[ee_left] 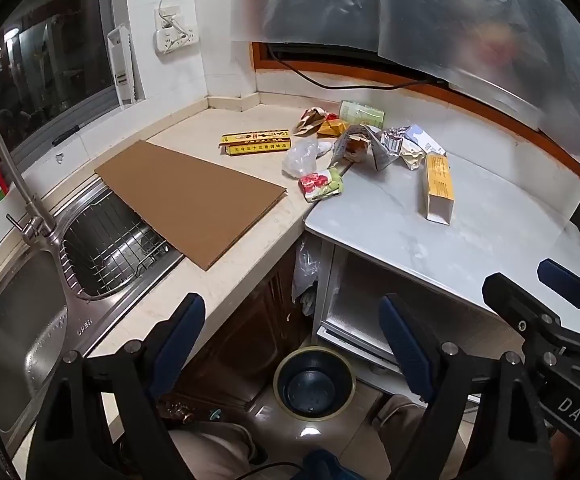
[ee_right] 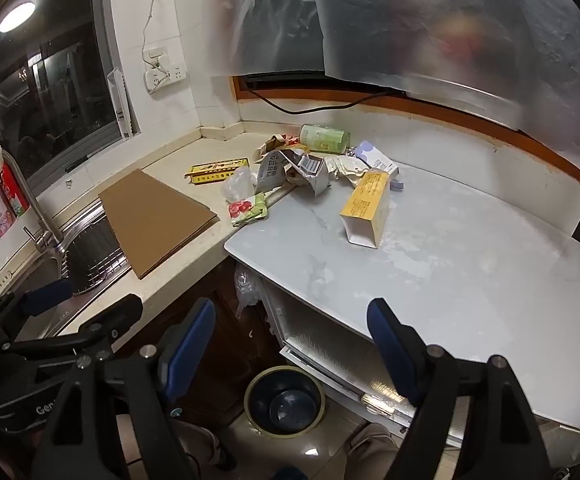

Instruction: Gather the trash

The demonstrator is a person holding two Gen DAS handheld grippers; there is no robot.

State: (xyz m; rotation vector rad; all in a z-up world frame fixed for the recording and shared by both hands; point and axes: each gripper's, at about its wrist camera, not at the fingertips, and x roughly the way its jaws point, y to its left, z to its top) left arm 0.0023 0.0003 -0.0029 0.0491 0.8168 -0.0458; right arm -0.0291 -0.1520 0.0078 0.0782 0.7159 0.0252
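Both grippers hover with jaws spread and empty above the floor bin.
Left gripper and right gripper hang over the bin, seemingly placed there to receive the wrappers heaped on the counter.

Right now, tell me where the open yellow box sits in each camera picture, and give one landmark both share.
Left wrist view: the yellow box lies right of centre on the pale table, its open end nearest the camera.
Right wrist view: the yellow box lies just right of centre, open end nearest the camera.
Shared landmark: the round bin on the floor, bottom centre.
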